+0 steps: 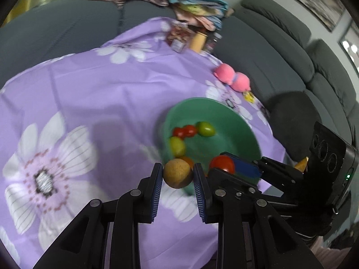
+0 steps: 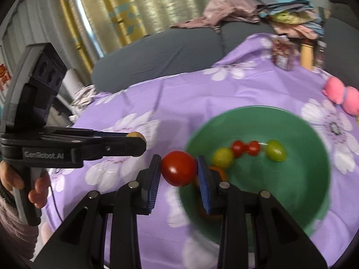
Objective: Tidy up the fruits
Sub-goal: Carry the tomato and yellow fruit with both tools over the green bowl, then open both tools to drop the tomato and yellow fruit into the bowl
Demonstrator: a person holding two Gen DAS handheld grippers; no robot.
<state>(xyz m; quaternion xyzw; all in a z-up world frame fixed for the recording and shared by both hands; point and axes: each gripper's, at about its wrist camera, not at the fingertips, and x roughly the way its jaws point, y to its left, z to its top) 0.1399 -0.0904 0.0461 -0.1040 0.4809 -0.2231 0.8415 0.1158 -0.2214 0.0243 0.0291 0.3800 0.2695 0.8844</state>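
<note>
My left gripper (image 1: 177,174) is shut on a round tan-yellow fruit (image 1: 177,173) at the near rim of a green bowl (image 1: 235,121). My right gripper (image 2: 179,168) is shut on a red tomato (image 2: 179,168), held over the bowl's (image 2: 303,179) left rim. In the bowl lie two green tomatoes (image 2: 276,150), two small red ones (image 2: 245,148) and an orange fruit (image 2: 221,172) partly hidden by my right finger. The right gripper also shows in the left wrist view (image 1: 228,165), the left one in the right wrist view (image 2: 136,139).
The table wears a purple flowered cloth (image 1: 101,89). A pink plush toy (image 1: 233,77) lies beyond the bowl. Jars and a yellow container (image 1: 197,41) stand at the far edge. A grey sofa (image 1: 280,51) with piled clothes (image 1: 190,2) surrounds the table.
</note>
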